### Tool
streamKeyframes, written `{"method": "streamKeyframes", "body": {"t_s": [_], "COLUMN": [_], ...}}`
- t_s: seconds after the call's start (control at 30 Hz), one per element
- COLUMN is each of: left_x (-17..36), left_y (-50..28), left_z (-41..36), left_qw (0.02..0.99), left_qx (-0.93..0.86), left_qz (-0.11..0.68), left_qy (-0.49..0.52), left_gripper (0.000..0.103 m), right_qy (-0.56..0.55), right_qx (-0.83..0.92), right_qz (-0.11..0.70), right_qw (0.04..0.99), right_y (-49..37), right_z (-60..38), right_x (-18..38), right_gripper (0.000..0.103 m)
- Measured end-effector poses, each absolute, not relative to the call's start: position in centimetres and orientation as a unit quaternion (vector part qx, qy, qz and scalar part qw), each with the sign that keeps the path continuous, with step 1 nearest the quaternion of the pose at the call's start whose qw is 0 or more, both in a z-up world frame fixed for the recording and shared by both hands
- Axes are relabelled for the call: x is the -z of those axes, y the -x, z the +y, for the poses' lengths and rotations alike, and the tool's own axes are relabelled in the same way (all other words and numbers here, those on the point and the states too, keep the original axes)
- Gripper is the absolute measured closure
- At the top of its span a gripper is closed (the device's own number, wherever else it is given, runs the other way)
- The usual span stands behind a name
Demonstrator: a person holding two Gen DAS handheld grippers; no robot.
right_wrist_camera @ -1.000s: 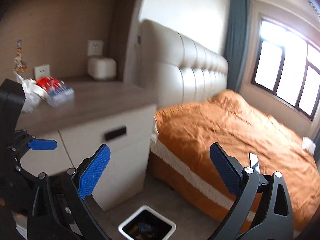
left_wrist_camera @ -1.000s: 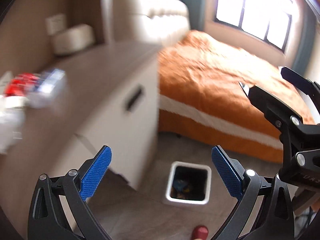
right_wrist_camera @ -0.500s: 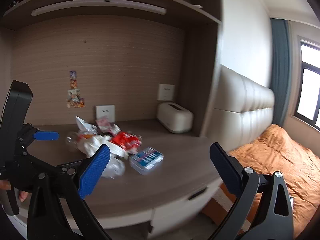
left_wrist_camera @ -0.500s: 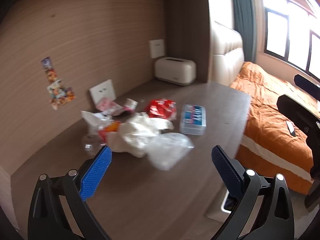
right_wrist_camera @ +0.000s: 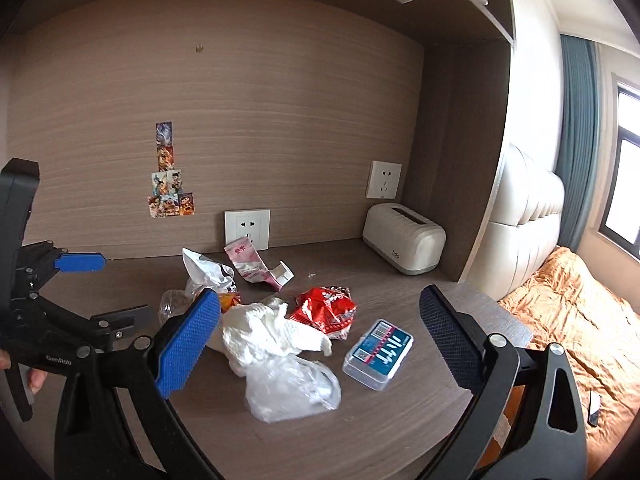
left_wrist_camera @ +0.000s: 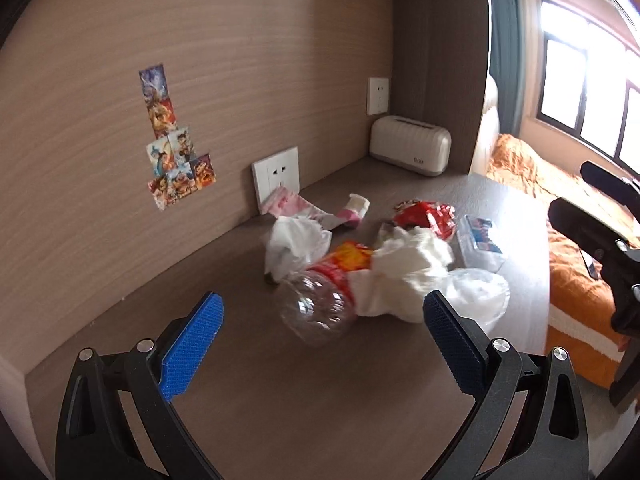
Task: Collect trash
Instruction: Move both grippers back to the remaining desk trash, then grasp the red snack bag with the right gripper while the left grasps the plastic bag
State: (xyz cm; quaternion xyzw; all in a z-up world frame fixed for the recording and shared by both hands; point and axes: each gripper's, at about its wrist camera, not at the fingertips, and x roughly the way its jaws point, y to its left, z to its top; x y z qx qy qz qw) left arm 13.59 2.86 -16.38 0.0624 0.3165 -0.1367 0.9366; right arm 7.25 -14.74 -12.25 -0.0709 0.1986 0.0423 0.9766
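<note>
A heap of trash lies on the brown desk [left_wrist_camera: 280, 392]: a clear plastic bottle [left_wrist_camera: 316, 308] with a red label, crumpled white tissue [left_wrist_camera: 404, 276], a clear plastic bag [right_wrist_camera: 288, 388], a red snack wrapper [right_wrist_camera: 326, 310], a pink wrapper [right_wrist_camera: 250, 266] and a white bag [left_wrist_camera: 292, 244]. My left gripper [left_wrist_camera: 316, 348] is open and empty, just in front of the bottle. My right gripper [right_wrist_camera: 320, 340] is open and empty, above the tissue and the bag. The left gripper also shows at the left of the right wrist view [right_wrist_camera: 80, 263].
A clear plastic box with a blue label [right_wrist_camera: 378, 354] lies right of the heap. A white tissue dispenser [right_wrist_camera: 404, 238] stands at the back right corner. Wall sockets [right_wrist_camera: 247, 229] and stickers [right_wrist_camera: 170, 184] are on the back panel. An orange bed [right_wrist_camera: 580, 320] is to the right.
Both views swung from the bed and the floor bin round to the desk. Both grippers have come closer to the trash heap and stayed open.
</note>
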Motion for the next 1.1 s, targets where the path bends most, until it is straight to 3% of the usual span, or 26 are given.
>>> {"method": "streamKeyframes", "body": {"t_s": [0.6, 0.9, 1.03, 1.1], "left_x": [16.4, 19.5, 21.4, 22.4], "left_y": [-23.1, -28.5, -30.0, -30.4], "left_z": [2.3, 1.9, 1.9, 1.7], "left_qw": [0.933, 0.916, 0.897, 0.889], "left_qx": [0.133, 0.110, 0.118, 0.117], "left_qz": [0.327, 0.383, 0.424, 0.443], "left_qy": [-0.061, -0.040, -0.027, -0.029], "left_gripper": [0.005, 0.006, 0.020, 0.024], "right_qy": [0.064, 0.032, 0.017, 0.011], "right_qx": [0.013, 0.001, -0.009, -0.014], "right_qz": [0.227, 0.317, 0.372, 0.391], "right_qw": [0.972, 0.948, 0.928, 0.920], "right_y": [-16.4, -24.4, -26.3, -26.8], "right_z": [-14.6, -15.6, -16.0, -16.1], "right_x": [14.6, 18.7, 21.0, 21.9], "right_gripper": [0.004, 0.004, 0.005, 0.010]}}
